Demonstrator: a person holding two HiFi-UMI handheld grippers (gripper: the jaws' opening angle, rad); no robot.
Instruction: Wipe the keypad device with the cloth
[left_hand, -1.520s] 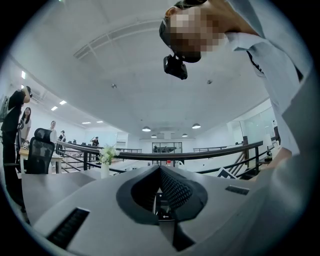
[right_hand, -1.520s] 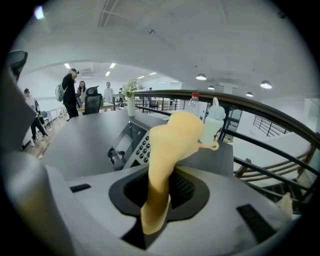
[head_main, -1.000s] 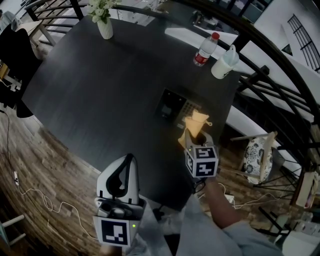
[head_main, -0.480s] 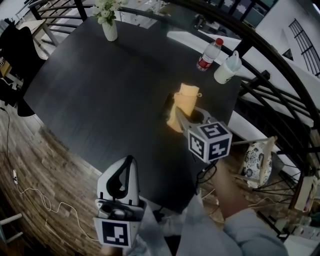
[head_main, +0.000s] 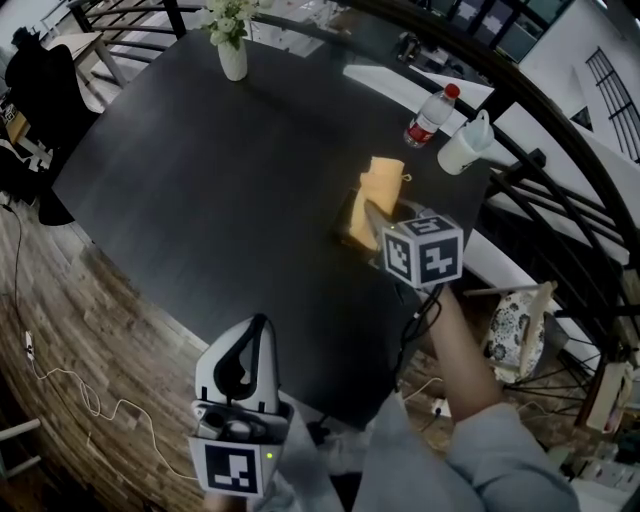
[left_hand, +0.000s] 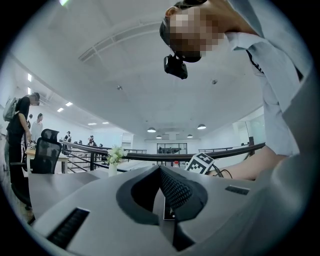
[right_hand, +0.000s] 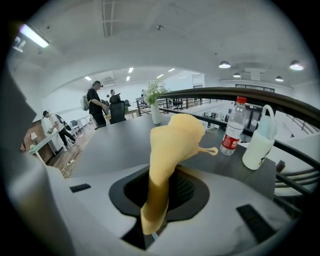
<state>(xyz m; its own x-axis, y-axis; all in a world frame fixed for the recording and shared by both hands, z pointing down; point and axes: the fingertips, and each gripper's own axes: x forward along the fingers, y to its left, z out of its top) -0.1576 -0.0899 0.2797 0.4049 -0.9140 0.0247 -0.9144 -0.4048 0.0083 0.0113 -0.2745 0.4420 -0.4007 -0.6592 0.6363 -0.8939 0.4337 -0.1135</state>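
Right gripper (head_main: 372, 214) clamped on the soft yellow cloth (head_main: 381, 183), over the right side of the round black table (head_main: 200, 180). Dark flat keypad device (head_main: 346, 214) seems mostly covered by it. Left gripper (head_main: 243, 362) closed, empty, low near the body.

We carry our right tool (head_main: 371, 214) forward from the near edge of the desk (head_main: 200, 180), farther out over its top. The yellow cloth (head_main: 378, 190) pinched in it now drapes over the keypad device (head_main: 345, 220), which lay bare a second ago and now shows only at its left edge.
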